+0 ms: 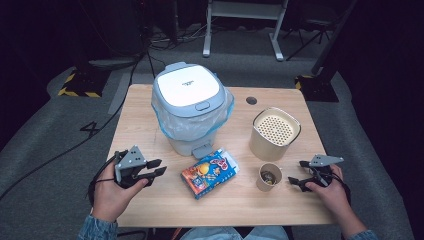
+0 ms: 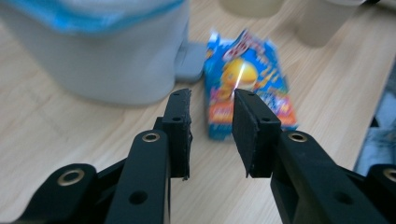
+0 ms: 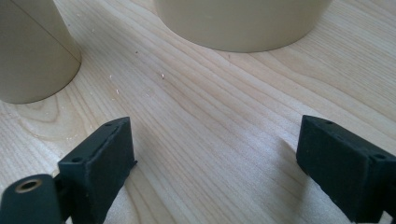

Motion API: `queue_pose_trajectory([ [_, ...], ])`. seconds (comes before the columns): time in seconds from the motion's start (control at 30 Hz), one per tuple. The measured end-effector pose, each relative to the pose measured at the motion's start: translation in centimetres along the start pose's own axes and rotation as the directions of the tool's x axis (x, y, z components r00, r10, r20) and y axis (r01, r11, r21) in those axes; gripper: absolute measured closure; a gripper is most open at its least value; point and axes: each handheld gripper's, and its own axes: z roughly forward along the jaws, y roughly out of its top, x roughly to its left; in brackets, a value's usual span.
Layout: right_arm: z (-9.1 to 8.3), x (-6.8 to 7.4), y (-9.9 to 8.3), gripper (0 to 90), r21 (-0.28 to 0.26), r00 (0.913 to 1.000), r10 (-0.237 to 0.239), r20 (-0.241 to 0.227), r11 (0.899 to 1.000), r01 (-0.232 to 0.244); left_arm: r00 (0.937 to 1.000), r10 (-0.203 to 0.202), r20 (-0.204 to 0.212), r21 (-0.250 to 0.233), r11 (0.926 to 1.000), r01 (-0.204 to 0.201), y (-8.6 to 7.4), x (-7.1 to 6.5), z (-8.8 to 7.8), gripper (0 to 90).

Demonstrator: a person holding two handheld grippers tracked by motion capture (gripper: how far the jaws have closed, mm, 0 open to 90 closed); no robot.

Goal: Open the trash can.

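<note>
I have both grippers low over the wooden tabletop (image 1: pixel 150 200), one at each side. My left gripper (image 1: pixel 156 168) sits near the left edge, its jaws partly apart with nothing between them; in the left gripper view the two black pads (image 2: pixel 180 126) stand a narrow gap apart and aim at the snack packet (image 2: pixel 247 84). That packet (image 1: pixel 210 172) lies flat near the middle of the tabletop, just in front of the white lidded bin (image 1: pixel 189 95), apart from both grippers. It is blue and orange with a yellow cartoon figure and red lettering on it, but the print is too blurred for me to read. The bin has a blue-edged plastic bag (image 1: pixel 220 117) tucked under its lid and a grey pedal at its foot; there is a small dark mark of writing on the lid that I cannot make out.

My right gripper (image 1: pixel 297 173) rests at the right side, jaws spread wide and empty; in the right gripper view bare wood grain shows between its pads (image 3: pixel 100 163). Just to its left stands a small paper cup (image 1: pixel 269 176) with something dark inside, and behind that a larger beige round container (image 1: pixel 274 132) with a perforated top. Neither bears a label I can see. A dark round hole (image 1: pixel 251 100) sits in the tabletop near the far edge
</note>
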Motion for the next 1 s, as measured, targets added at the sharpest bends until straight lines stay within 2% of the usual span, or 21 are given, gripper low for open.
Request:
queue_pose_trajectory([
  [0.07, 0.0, 0.0, 0.0, 11.2, 0.0, 1.0, 0.0, 0.0, 1.0, 0.0, 0.9998, 0.015, 0.011, -0.007, 0.9999, -0.015, 0.6, 0.1, 0.0, 69.7],
  [0.1, 0.0, 0.0, 0.0, 11.2, 0.0, 1.0, 0.0, 0.0, 1.0, 0.0, 0.9989, 0.036, 0.032, -0.027, 0.999, -0.035, 1.7, 0.1, 0.0, 69.9],
  [0.23, 0.0, 0.0, 0.0, 11.5, -0.001, 1.0, 0.006, 0.004, 1.0, -0.006, 0.9946, 0.068, 0.079, -0.073, 0.9954, -0.062, 3.8, 0.5, -0.1, 69.3],
  [0.4, 0.0, 0.1, 0.0, 11.7, -0.003, 0.9999, 0.012, 0.007, 1.0, -0.012, 0.9907, 0.089, 0.103, -0.111, 0.9908, -0.077, 5.3, 1.2, -0.2, 69.5],
  [0.43, 0.1, 0.1, 0.1, 11.6, -0.002, 0.9998, 0.014, 0.011, 1.0, -0.014, 0.9873, 0.104, 0.12, -0.129, 0.9877, -0.088, 5.9, 1.6, -0.2, 69.8],
  [0.5, 0.1, 0.1, 0.1, 11.6, -0.003, 0.9997, 0.018, 0.014, 1.0, -0.018, 0.986, 0.106, 0.129, -0.138, 0.9865, -0.087, 6.1, 1.8, -0.2, 70.4],
  [0.53, 0.1, 0.1, 0.1, 11.7, -0.003, 0.9997, 0.019, 0.015, 1.0, -0.019, 0.9821, 0.112, 0.151, -0.156, 0.9838, -0.088, 6.6, 2.1, -0.1, 70.6],
  [0.6, 0.1, 0.2, 0.1, 11.7, -0.002, 0.9996, 0.021, 0.017, 1.0, -0.021, 0.9813, 0.113, 0.156, -0.161, 0.983, -0.088, 6.8, 2.3, -0.1, 71.3],
  [0.63, 0.1, 0.2, 0.1, 11.7, -0.002, 0.9996, 0.021, 0.017, 1.0, -0.021, 0.9791, 0.12, 0.165, -0.168, 0.9815, -0.092, 7.0, 2.4, -0.1, 71.3],
  [0.67, 0.1, 0.2, 0.1, 11.6, -0.002, 0.9996, 0.021, 0.019, 1.0, -0.021, 0.9725, 0.134, 0.19, -0.185, 0.9779, -0.098, 7.5, 2.7, -0.1, 71.8],
  [0.73, 0.1, 0.2, 0.1, 11.7, -0.003, 0.9996, 0.022, 0.018, 1.0, -0.022, 0.9638, 0.16, 0.213, -0.199, 0.9729, -0.118, 7.9, 2.9, -0.1, 71.7],
  [0.77, 0.1, 0.2, 0.1, 11.6, -0.003, 0.9996, 0.023, 0.018, 1.0, -0.022, 0.9638, 0.16, 0.213, -0.199, 0.9729, -0.118, 7.9, 2.9, -0.1, 71.7],
  [0.83, 0.1, 0.2, 0.1, 11.6, -0.003, 0.9996, 0.022, 0.019, 1.0, -0.022, 0.9554, 0.173, 0.239, -0.219, 0.9683, -0.12, 8.5, 3.1, 0.1, 71.8],
  [1.0, 0.1, 0.2, 0.1, 11.6, -0.003, 0.9994, 0.025, 0.023, 1.0, -0.025, 0.9566, 0.174, 0.234, -0.232, 0.9655, -0.119, 9.9, 3.4, 0.4, 73.6],
])
